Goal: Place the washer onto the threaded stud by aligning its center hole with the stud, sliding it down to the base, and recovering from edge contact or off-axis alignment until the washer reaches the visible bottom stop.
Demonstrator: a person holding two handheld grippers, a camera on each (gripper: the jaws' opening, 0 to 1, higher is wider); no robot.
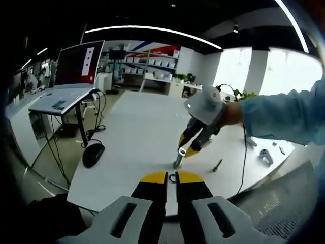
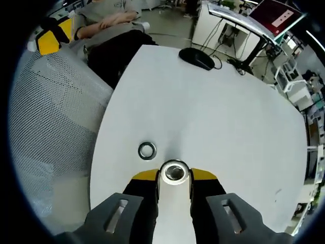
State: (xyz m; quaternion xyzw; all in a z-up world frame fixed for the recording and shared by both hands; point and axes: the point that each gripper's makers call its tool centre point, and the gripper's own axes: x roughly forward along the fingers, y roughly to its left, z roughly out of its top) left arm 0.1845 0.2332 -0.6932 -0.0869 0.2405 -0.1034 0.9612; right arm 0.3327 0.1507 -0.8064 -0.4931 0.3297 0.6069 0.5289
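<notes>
While the task's small dark metal ring washer (image 2: 147,150) lies flat on the white table (image 2: 213,117), left of centre in the right gripper view, nothing is yet threaded. Item one: the right gripper (image 2: 174,175), black with yellow tips, low centre of its own view, is clamped on a short silver metal cylinder (image 2: 174,172) seen end-on, its top ringed around a dark centre; this is judged to be the stud or its holder, though no thread can be made out. In the left gripper view the same gripper (image 1: 182,151) sits right of centre, carried by a hand at the end of a light blue sleeve (image 1: 284,114), pressing that cylinder (image 1: 177,161) upright on the table. Item two: the left gripper (image 1: 171,177), bottom centre of its view, has its jaws drawn nearly together, with a small dark ring-like shape at the gap; whether it grips that cannot be told. Item three: a black computer mouse (image 1: 93,154) at left; a loose bolt (image 1: 217,164) at right. Status: stud steadied; picking up the washer, aligning, sliding down and seating all remain.
</notes>
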